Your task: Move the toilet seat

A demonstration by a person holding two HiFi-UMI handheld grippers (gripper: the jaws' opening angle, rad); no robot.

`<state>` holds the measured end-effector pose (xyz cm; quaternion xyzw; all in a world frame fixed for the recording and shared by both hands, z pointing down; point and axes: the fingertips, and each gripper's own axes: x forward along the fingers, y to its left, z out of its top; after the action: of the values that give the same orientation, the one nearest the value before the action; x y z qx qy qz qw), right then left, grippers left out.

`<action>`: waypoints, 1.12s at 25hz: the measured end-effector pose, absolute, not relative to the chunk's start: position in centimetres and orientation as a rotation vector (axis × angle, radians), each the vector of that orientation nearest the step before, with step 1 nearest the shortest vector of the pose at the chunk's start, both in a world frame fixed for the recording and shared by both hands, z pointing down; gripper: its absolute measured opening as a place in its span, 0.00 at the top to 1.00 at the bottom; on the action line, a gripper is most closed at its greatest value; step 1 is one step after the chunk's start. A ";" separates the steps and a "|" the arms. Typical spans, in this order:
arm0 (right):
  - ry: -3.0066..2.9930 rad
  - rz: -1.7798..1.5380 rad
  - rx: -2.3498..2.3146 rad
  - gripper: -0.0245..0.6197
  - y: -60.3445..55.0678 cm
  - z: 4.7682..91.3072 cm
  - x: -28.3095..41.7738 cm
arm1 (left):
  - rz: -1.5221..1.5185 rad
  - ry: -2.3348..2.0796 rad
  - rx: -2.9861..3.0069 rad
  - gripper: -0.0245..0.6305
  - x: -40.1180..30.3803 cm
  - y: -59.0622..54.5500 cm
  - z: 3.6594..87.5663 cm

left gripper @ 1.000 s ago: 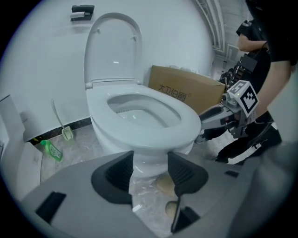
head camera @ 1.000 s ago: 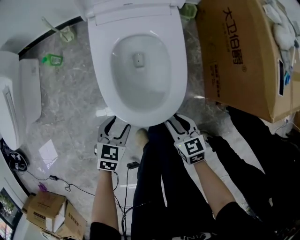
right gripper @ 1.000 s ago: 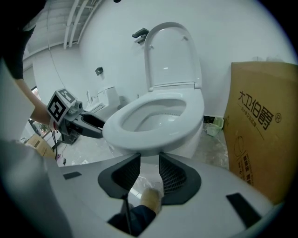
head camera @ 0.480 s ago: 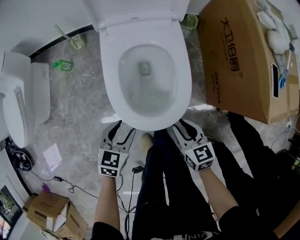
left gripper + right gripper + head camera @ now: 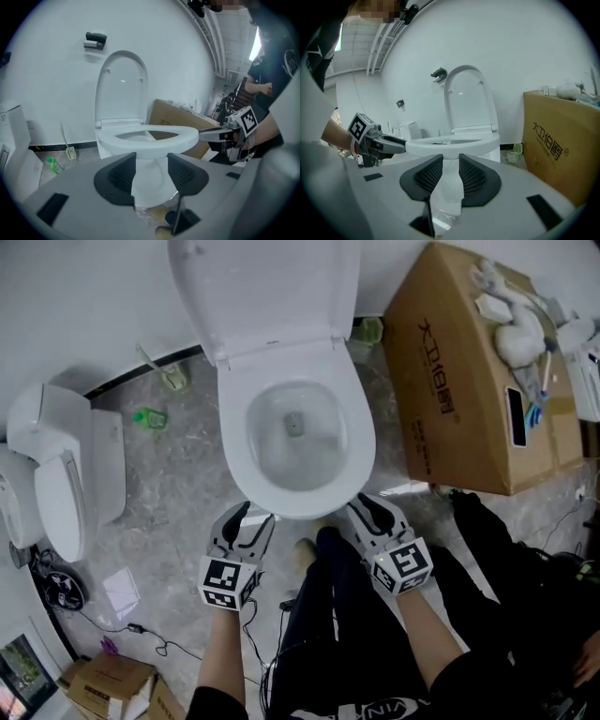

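The task looks barely begun. The toilet seat (image 5: 234, 439) lies flat on the bowl while the lid (image 5: 272, 287) stands upright against the wall behind it, so nothing of the seat has been moved yet. The person stands at the front of the toilet with both tools brought up to the seat's front rim: the left gripper (image 5: 251, 517) at the front-left curve and the right gripper (image 5: 371, 510) at the front-right. In the left gripper view its fingers (image 5: 117, 178) stand apart and are closing, with only the pedestal showing through the gap and the seat's edge (image 5: 154, 138) just above their tips. In the right gripper view the fingers (image 5: 476, 180) likewise stand apart and are closing, with the rim (image 5: 454, 144) over them and nothing pinched between. Each gripper view also catches the other tool reaching to the side of the rim, but whether a tip touches the seat there cannot be told. What seems left is nearly everything: getting a hold on or under the rim on both sides, then swinging the seat on its hinge. A cardboard box (image 5: 459, 371) stands just beside the toilet on the right, clear of the hinge path.
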<state>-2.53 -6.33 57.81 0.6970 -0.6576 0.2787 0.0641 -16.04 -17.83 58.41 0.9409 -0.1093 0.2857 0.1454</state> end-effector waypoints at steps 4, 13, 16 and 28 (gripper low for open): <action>-2.042 0.767 2.201 0.78 -8.4 53.2 -1.1 | 0.676 -0.353 2.705 0.64 -14.7 -20.0 53.8; -2.148 0.616 2.315 0.78 -13.8 45.0 2.9 | 0.444 -0.405 2.739 0.64 -11.0 -25.6 45.5; -2.150 0.589 2.343 0.78 -16.0 42.8 4.5 | 0.375 -0.448 2.730 0.64 -9.7 -27.6 43.3; -2.097 0.451 2.441 0.88 -24.5 37.1 10.8 | 0.267 -0.549 2.736 0.70 -4.0 -36.0 37.1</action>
<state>10.76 -24.53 37.05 0.7500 -0.6444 0.1387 -0.0540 -4.00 -35.97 37.15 0.9620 -0.1932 0.0940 0.1685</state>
